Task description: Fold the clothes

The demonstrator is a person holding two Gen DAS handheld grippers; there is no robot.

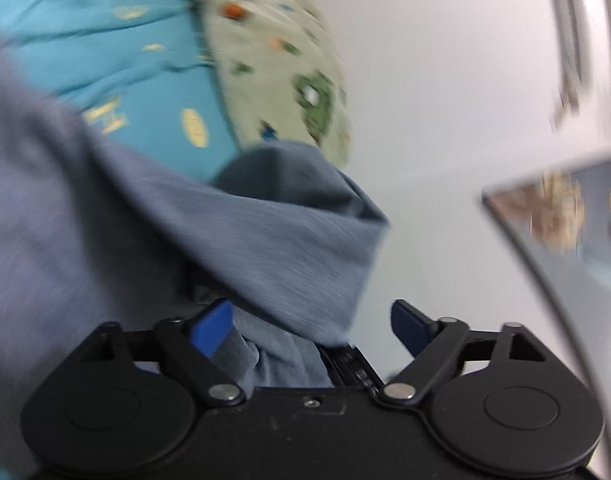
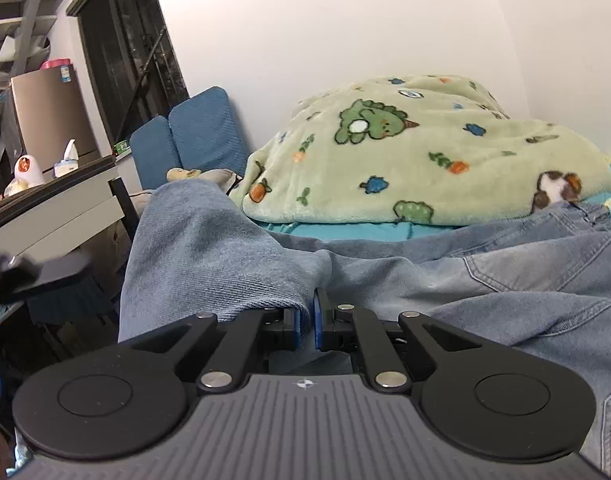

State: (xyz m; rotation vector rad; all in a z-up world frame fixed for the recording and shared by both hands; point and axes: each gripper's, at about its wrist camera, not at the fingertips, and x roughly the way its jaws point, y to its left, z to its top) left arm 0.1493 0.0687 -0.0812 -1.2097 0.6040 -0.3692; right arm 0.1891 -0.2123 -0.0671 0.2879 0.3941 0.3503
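Right gripper (image 2: pixel 305 322): the blue pads stand nearly together, pinching a fold of the light-blue jeans (image 2: pixel 225 248). The denim rises from between the pads, bunches up to their left, and spreads flat ahead and to the right, where a back pocket shows.

Beyond the jeans lies a green dinosaur-print blanket (image 2: pixel 405 152) on a turquoise sheet (image 2: pixel 345 234). Two blue cushions (image 2: pixel 193 136) lean against the wall, far left of the fingers.

Left gripper (image 1: pixel 317 320): the jaws are spread wide, clamping nothing. The view is motion-blurred. Denim drapes across the left finger (image 1: pixel 211 326) and over the gap; the right finger stands clear of it. The blanket and sheet lie ahead-left of the fingers.
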